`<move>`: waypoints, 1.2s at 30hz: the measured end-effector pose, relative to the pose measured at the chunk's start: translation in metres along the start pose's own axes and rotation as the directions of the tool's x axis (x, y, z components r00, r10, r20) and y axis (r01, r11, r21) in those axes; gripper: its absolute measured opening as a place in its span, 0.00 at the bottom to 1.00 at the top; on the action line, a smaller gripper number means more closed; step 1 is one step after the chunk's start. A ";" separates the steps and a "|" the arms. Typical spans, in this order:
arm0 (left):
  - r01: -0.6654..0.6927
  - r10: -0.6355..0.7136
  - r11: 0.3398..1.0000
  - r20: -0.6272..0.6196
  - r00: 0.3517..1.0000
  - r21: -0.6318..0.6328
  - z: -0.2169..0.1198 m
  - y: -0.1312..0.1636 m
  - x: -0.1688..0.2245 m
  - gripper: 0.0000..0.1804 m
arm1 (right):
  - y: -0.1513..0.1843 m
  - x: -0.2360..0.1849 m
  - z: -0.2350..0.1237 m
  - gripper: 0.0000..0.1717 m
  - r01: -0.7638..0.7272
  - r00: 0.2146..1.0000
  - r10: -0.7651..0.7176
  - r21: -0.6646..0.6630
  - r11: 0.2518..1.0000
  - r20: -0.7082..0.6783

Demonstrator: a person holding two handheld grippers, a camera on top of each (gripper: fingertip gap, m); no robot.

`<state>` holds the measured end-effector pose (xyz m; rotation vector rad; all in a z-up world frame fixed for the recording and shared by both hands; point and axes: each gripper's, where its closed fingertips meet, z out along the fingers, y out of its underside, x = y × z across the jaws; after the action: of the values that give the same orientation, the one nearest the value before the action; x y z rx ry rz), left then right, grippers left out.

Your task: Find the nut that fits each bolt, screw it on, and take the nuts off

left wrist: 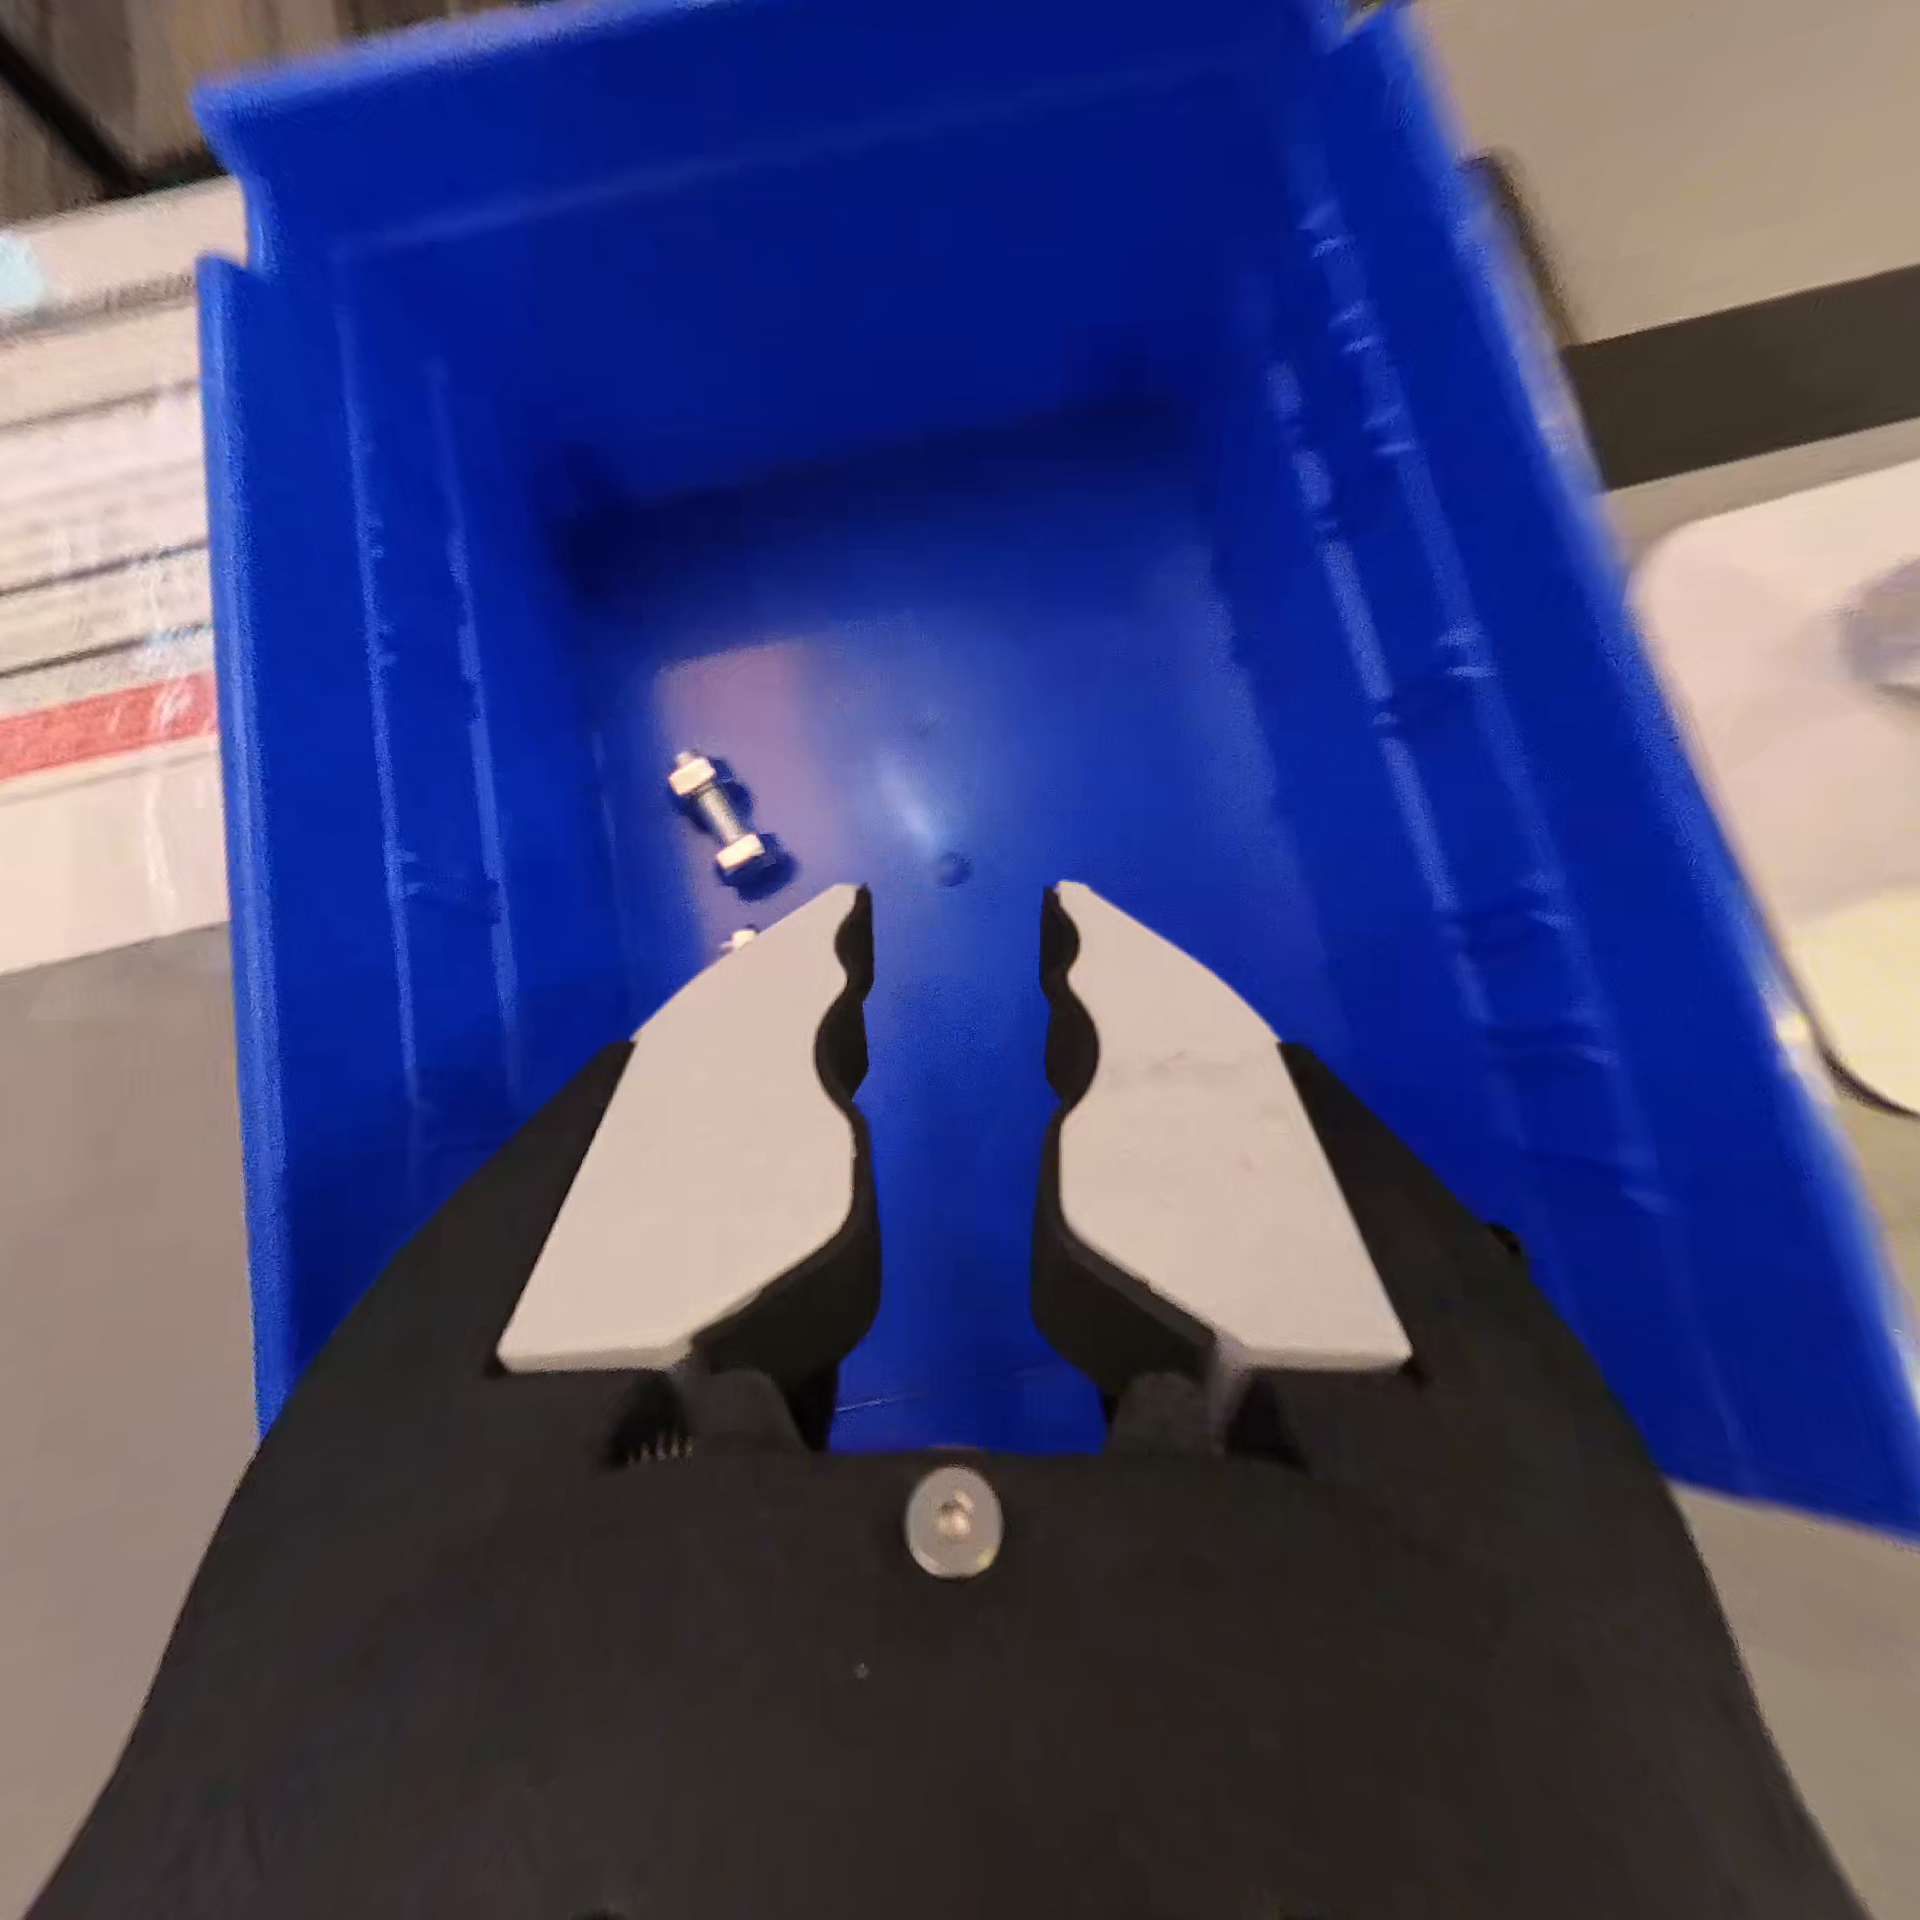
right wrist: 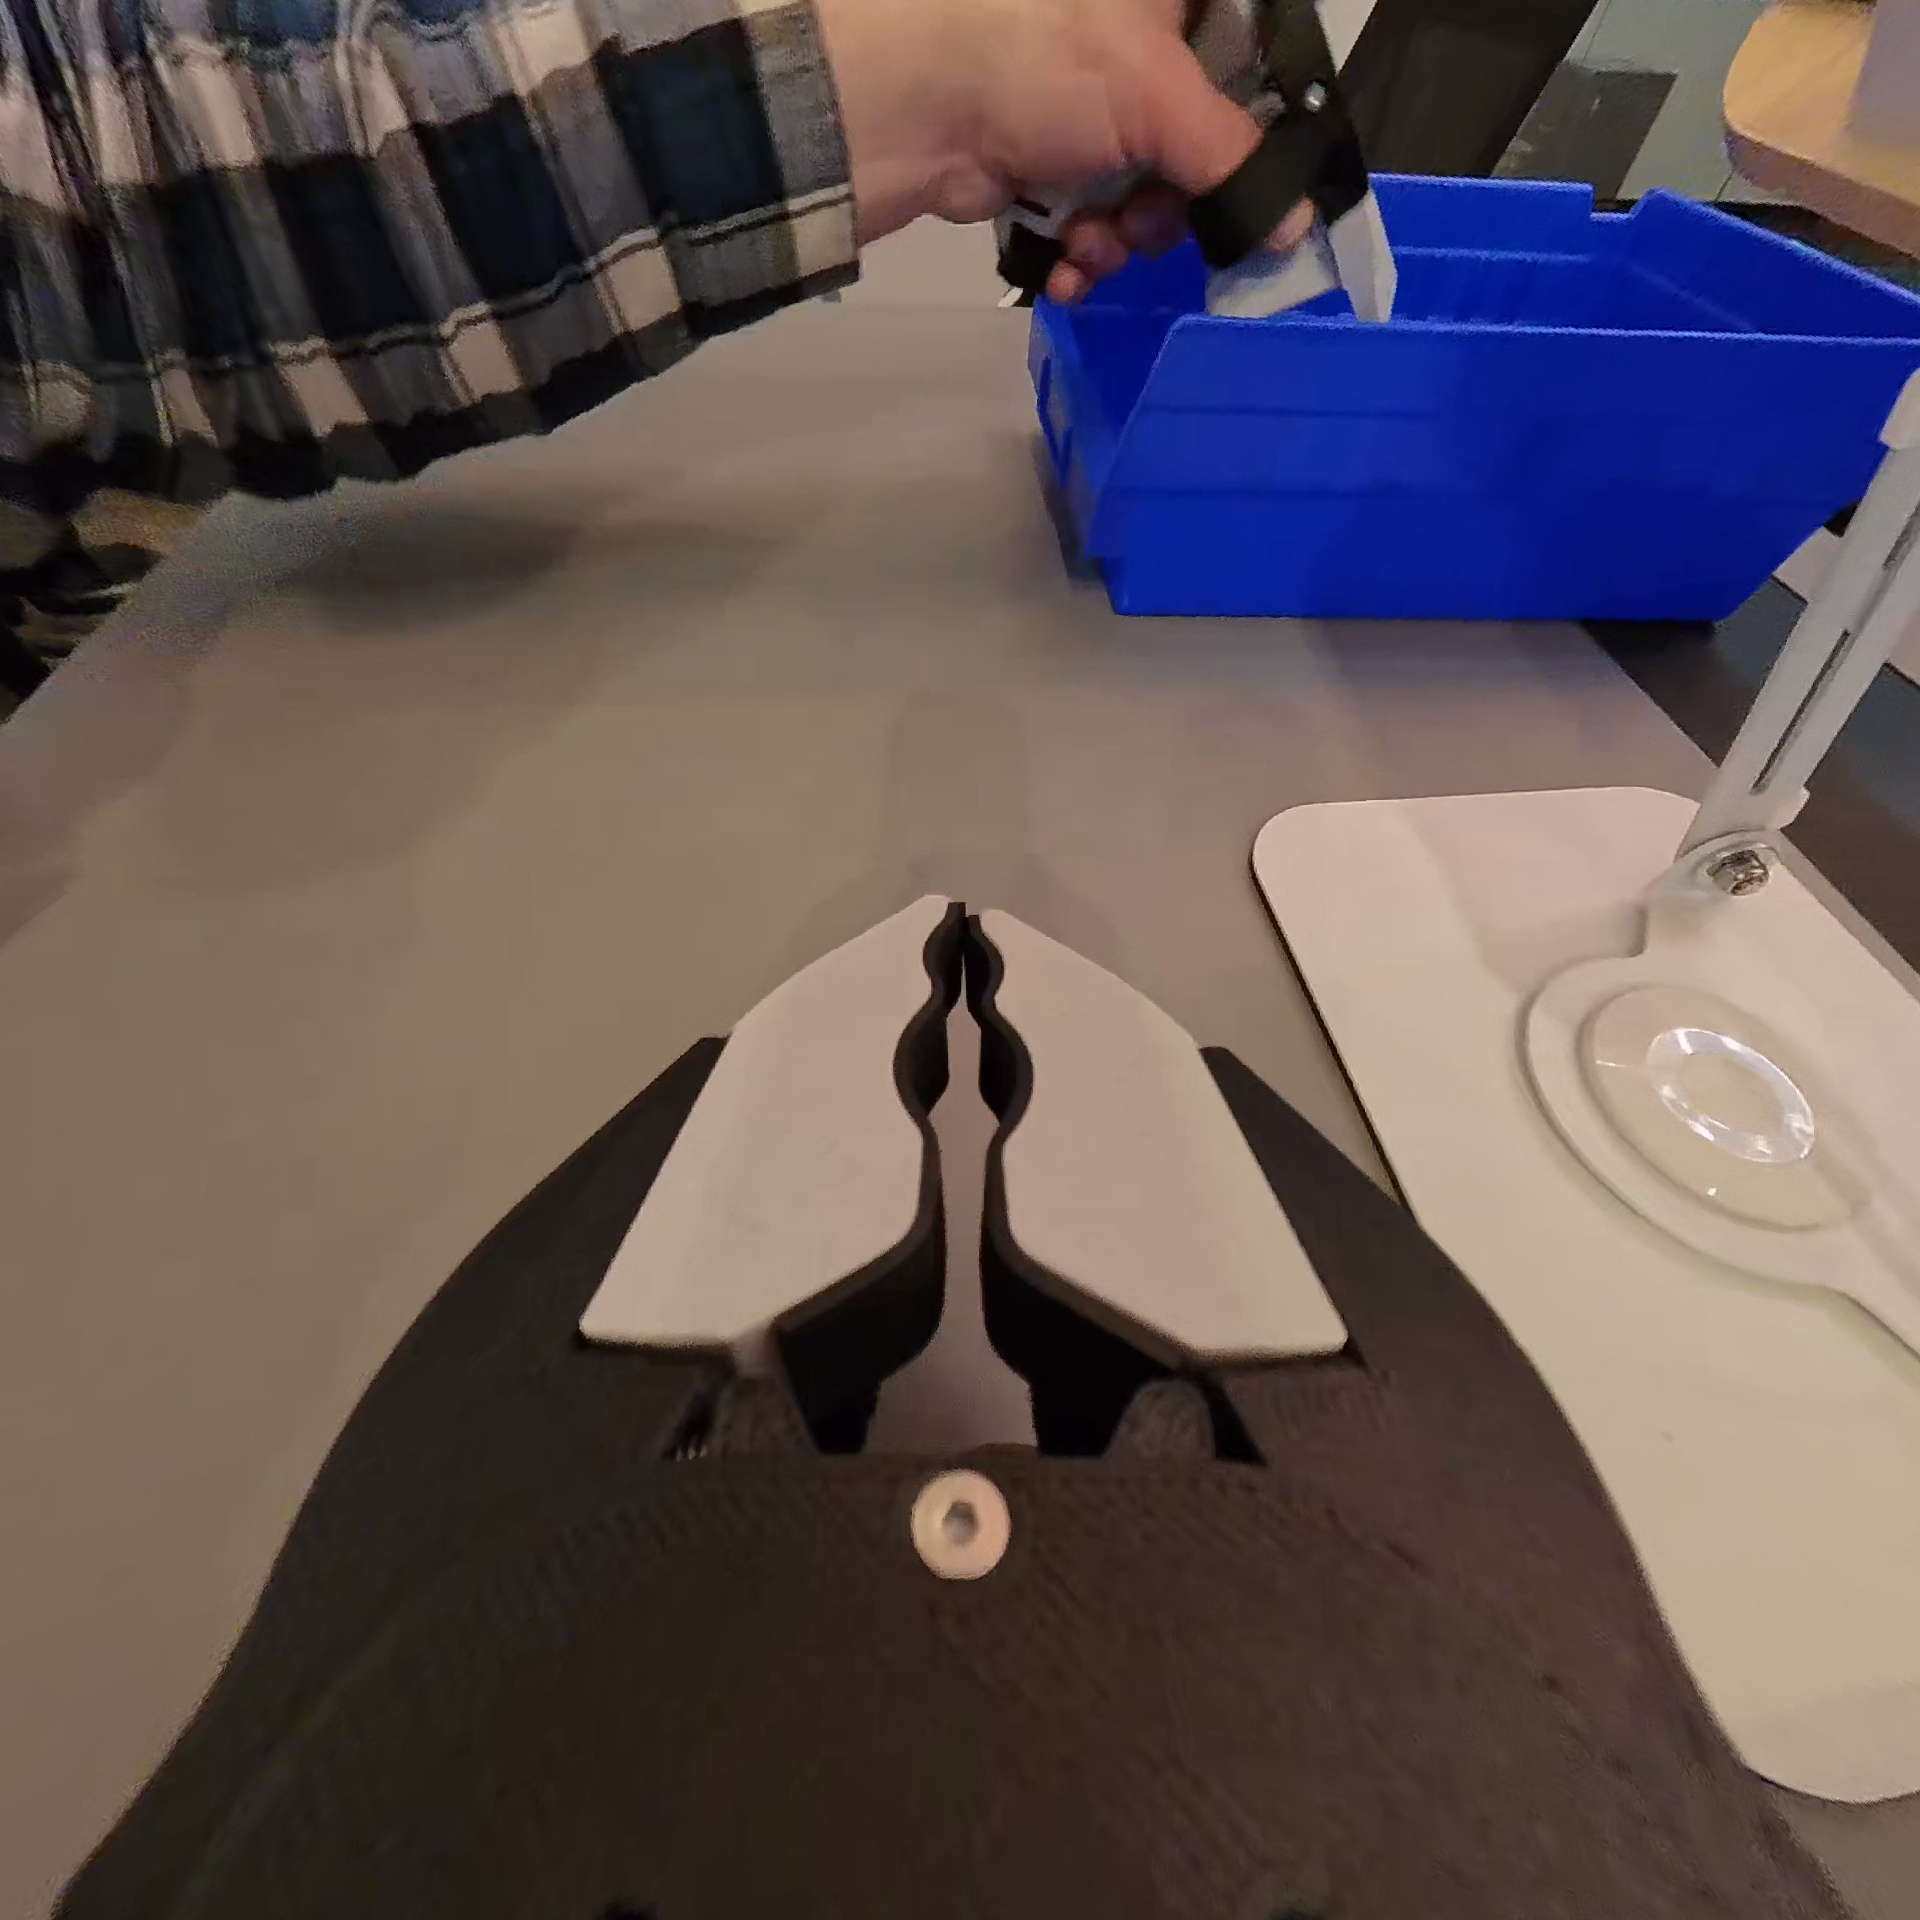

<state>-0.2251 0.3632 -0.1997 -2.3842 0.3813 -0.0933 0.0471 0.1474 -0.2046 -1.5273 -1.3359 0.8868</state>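
Bolt [left wrist: 717, 816] in bin [left wrist: 1351, 727], axis diagonal; left gripper [left wrist: 956, 894] apart, right gripper [right wrist: 964, 914] together.

A bolt [left wrist: 715, 821] lies in the bin [left wrist: 312, 623], on the table [right wrist: 520, 779].

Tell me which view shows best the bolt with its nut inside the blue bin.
The left wrist view: it looks down into the blue bin, where the bolt lies on the floor. The right wrist view shows only the bin's outer wall.

Nutted silver bolt [left wrist: 719, 814] flat in blue bin [left wrist: 1039, 364]
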 end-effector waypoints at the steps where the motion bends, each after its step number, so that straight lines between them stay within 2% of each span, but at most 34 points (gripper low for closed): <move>1: 0.008 -0.007 0.999 0.035 0.999 -0.033 0.008 0.000 -0.008 0.17 | 0.001 -0.001 0.000 0.00 0.013 1.000 -0.013 -0.008 1.000 -0.002; 6: 0.010 0.014 0.985 0.138 0.990 -0.170 0.038 0.006 -0.032 0.21 | 0.007 -0.006 0.004 0.00 0.064 0.998 -0.064 -0.047 0.997 0.000; 16: 0.069 0.013 0.947 0.250 0.968 -0.314 0.071 0.024 -0.062 0.17 | 0.009 -0.009 0.004 0.00 0.081 0.997 -0.081 -0.063 0.995 0.010; 19: 0.093 -0.021 0.950 0.235 0.972 -0.297 0.074 0.022 -0.062 0.16 | 0.009 -0.009 0.004 0.00 0.081 0.997 -0.080 -0.064 0.995 0.013; 23: 0.100 -0.038 0.955 0.218 0.975 -0.279 0.078 0.021 -0.062 0.05 | 0.009 -0.009 0.004 0.00 0.081 0.997 -0.080 -0.066 0.995 0.013; 29: 0.041 0.016 0.964 0.214 0.977 -0.262 0.075 0.020 -0.059 0.05 | 0.009 -0.008 0.004 0.00 0.079 0.997 -0.078 -0.064 0.995 0.013; 32: 0.031 -0.003 0.987 0.176 0.984 -0.160 0.060 0.007 -0.051 0.05 | 0.008 -0.008 0.003 0.00 0.074 0.997 -0.074 -0.057 0.996 0.010; 36: 0.000 -0.005 0.999 0.109 0.994 0.040 0.013 -0.015 -0.031 0.05 | 0.005 -0.006 0.002 0.00 0.062 0.998 -0.061 -0.039 0.997 0.010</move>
<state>-0.2490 0.3914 -0.1984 -2.3388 0.3220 0.0279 0.0459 0.1418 -0.2108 -1.5053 -1.4066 0.8345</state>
